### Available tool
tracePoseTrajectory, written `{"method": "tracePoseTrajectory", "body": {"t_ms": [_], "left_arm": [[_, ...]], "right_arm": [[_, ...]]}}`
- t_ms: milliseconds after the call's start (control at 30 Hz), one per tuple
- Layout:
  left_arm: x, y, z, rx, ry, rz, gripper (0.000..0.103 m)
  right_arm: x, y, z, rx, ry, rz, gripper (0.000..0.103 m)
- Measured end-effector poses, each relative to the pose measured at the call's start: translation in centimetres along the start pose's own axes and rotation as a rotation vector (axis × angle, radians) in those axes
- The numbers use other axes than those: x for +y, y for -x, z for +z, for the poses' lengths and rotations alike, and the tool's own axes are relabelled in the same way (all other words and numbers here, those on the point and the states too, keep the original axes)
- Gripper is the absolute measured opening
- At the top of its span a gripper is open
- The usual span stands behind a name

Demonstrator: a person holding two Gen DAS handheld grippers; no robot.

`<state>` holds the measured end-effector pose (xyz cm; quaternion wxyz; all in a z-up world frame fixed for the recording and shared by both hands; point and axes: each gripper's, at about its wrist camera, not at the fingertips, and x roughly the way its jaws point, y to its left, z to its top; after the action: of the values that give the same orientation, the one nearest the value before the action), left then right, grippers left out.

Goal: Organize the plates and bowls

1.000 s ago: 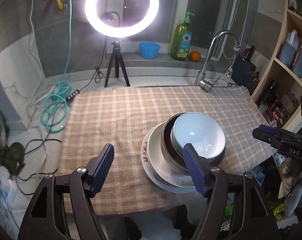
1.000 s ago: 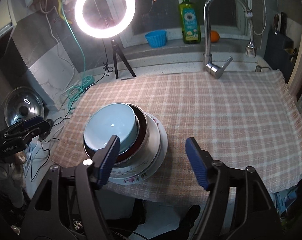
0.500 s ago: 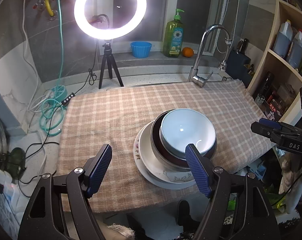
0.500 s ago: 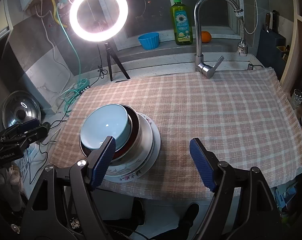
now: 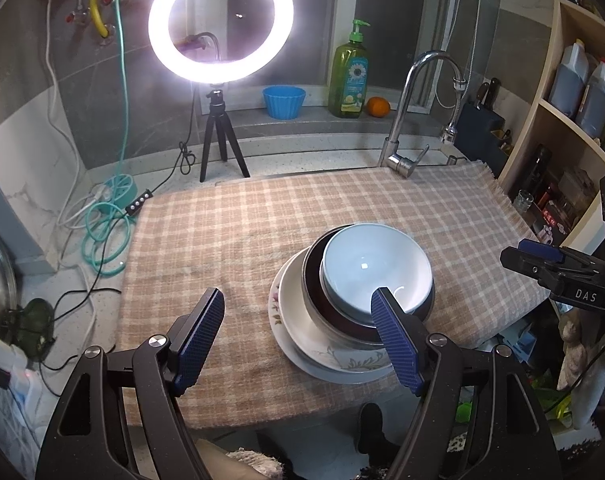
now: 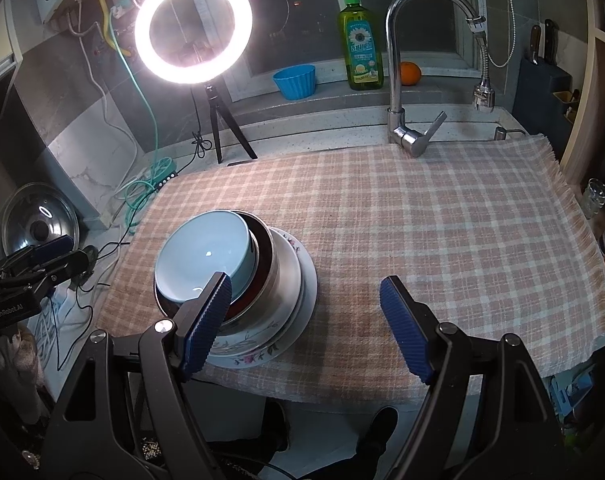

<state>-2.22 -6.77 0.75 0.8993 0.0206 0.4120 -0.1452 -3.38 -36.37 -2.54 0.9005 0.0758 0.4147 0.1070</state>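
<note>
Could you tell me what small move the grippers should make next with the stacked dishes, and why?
Probably nothing beyond backing away: the light blue bowl already sits nested in the dark bowl on the plates, and both the left gripper and right gripper are open and empty, short of the stack.

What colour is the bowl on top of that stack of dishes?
The top bowl is pale blue, nested in a dark bowl. It shows best in the right wrist view.
</note>
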Motion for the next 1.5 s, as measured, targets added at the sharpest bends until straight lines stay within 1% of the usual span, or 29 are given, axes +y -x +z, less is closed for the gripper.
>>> {"method": "tracePoseTrajectory", "body": {"t_ms": [1133, 1500], "left_arm": [[-0.33, -0.41, 0.30, 0.007, -0.002, -0.009, 0.076], [-0.46, -0.40, 0.29, -0.003, 0.001, -0.003, 0.076]], "right_arm": [[-0.08, -0.57, -0.11, 0.010, 0.003, -0.008, 0.079], [-0.22, -0.81, -0.36, 0.015, 0.006, -0.009, 0.079]]}}
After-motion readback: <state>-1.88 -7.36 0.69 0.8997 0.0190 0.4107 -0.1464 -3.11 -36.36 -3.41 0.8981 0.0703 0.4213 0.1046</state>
